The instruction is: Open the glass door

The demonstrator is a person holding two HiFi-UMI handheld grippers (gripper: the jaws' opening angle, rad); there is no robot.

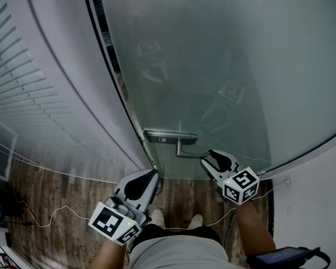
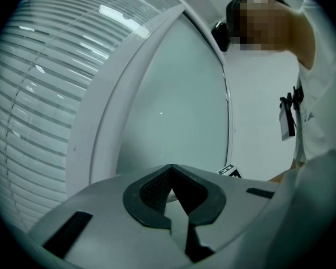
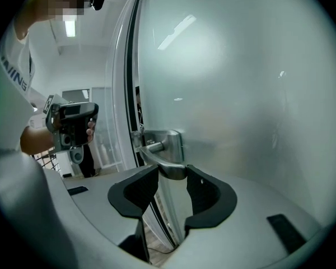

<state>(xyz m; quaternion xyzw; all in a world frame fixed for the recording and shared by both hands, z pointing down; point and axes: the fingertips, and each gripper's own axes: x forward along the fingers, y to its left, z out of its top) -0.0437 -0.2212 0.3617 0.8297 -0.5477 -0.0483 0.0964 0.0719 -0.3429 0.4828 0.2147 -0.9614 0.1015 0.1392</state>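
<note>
The frosted glass door (image 1: 213, 66) carries a metal lever handle (image 1: 185, 152) on a plate (image 1: 168, 135) near its left edge. My right gripper (image 1: 206, 156) reaches up to the free end of the lever. In the right gripper view the handle (image 3: 167, 164) lies across between the two black pads, and the right gripper (image 3: 171, 174) is shut on it. My left gripper (image 1: 152, 174) hangs below the door's edge, apart from the handle. Its jaws (image 2: 171, 170) meet at the tips with nothing between them. It also shows in the right gripper view, my left gripper (image 3: 70, 125) in a hand.
A white curved door frame (image 1: 61, 66) and a glass wall with blinds (image 1: 22, 94) stand left of the door. Below is wood floor (image 1: 61, 189) with a thin cable (image 1: 50, 214) across it. The person's shoes (image 1: 157, 217) are close to the door.
</note>
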